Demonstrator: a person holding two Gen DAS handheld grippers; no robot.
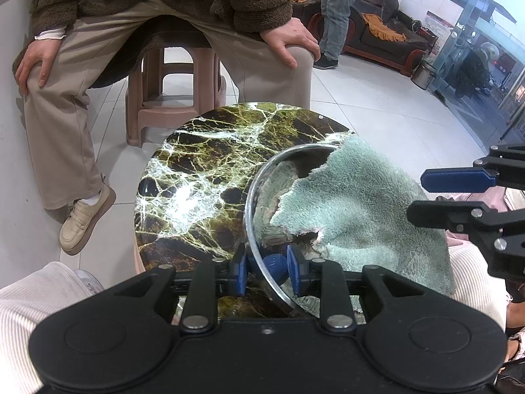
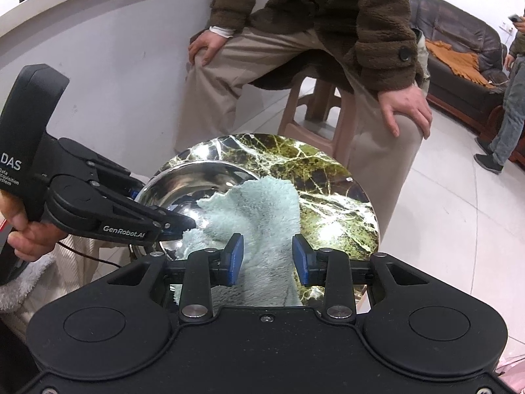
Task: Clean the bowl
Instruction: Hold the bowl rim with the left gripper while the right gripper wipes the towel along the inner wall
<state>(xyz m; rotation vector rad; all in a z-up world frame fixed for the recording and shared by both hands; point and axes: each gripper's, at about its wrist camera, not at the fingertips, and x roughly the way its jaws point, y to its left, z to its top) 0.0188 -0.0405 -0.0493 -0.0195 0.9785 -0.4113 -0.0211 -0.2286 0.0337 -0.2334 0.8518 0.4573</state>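
Our left gripper (image 1: pixel 267 269) pinches the bowl (image 1: pixel 262 177) rim on the table (image 1: pixel 183 177); our right gripper (image 2: pixel 267 259) straddles the cloth (image 2: pixel 259 203) loosely (pads apart), so it may slip.

**Mirror steel, soft pile, polished stone**

A bowl (image 2: pixel 183 184) of bright, mirror-polished metal throws back reflections beside a pale green cloth (image 2: pixel 262 203) of fluffy, napped pile. The round counter (image 1: pixel 183 177) beneath shows glossy green-and-black veined marble. The left gripper (image 1: pixel 267 271) is matt black plastic with smooth blue pads (image 1: pixel 297 269).
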